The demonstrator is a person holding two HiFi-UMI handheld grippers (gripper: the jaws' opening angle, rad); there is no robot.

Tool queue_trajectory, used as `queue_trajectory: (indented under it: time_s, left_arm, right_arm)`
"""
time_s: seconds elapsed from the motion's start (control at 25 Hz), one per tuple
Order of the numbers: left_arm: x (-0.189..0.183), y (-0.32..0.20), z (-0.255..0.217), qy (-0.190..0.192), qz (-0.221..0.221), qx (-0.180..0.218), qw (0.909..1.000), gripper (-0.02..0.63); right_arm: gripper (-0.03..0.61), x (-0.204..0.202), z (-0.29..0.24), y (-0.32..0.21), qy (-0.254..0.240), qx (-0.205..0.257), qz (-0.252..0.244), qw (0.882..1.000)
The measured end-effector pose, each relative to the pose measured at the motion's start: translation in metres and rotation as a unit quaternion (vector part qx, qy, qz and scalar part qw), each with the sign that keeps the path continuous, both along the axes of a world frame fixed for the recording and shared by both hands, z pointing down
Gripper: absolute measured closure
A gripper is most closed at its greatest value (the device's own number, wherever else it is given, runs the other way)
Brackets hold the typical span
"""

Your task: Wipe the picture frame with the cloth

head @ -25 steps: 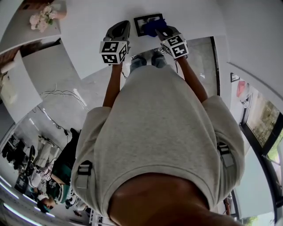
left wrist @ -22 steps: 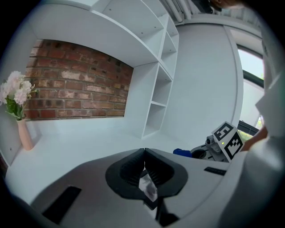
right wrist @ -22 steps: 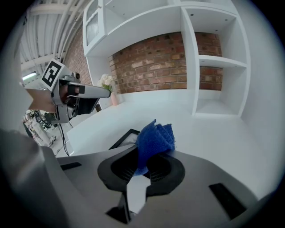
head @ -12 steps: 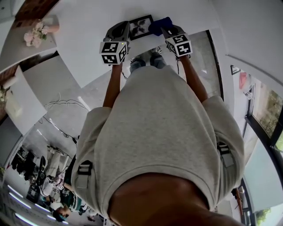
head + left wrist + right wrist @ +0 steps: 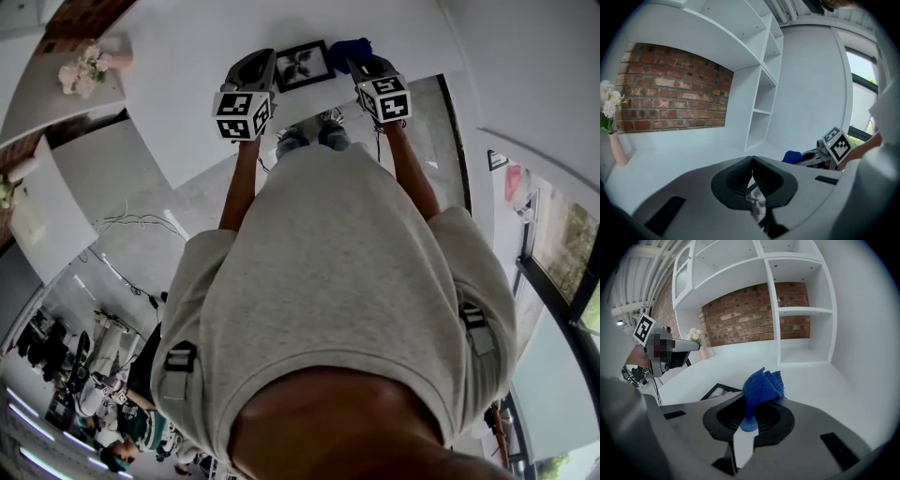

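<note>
Pinching the blue cloth (image 5: 761, 389) between its jaws, the right gripper (image 5: 749, 417) is hovering just right of the picture frame (image 5: 305, 64), which is lying on the white table (image 5: 187, 56). The left gripper (image 5: 751, 161), jaws closed together on nothing, is sitting at the frame's left edge. A flower vase (image 5: 618, 149) is standing farther back.

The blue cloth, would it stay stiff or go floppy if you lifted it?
Probably floppy: the blue cloth bunches into folds where the right gripper pinches it. Likely light, since the free part stands up above the jaws. Its rough weave probably grips rather than slips.
</note>
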State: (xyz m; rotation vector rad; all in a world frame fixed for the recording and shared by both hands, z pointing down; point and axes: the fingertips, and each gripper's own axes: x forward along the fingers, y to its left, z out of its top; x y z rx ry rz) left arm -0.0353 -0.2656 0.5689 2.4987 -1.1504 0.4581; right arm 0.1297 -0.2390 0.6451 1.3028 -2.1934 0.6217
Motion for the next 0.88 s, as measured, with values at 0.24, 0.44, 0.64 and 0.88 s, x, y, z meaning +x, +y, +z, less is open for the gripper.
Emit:
queue_trajectory:
  time_s: [0.24,0.44,0.64,0.88]
  left_arm:
    - [-0.025,-0.007,-0.019,0.002,-0.029,0.022,0.9993,0.598]
    - [-0.049,-0.016,-0.037,0.001,-0.054,0.044,0.9975,0.597]
    - [-0.069,-0.024,-0.053,0.001,-0.076,0.066,0.9950,0.598]
    - [-0.084,-0.036,-0.075,0.001,-0.091,0.092,0.9916,0.598]
  right_arm:
    - [0.522,-0.024,-0.025,-0.022,-0.003,0.037,-0.017,0.999]
    - [0.522,-0.045,-0.050,-0.040,-0.013,0.070,-0.031,0.997]
    - [0.522,-0.064,-0.080,-0.059,-0.024,0.107,-0.045,0.993]
    - [0.522,-0.074,-0.111,-0.077,-0.036,0.142,-0.051,0.988]
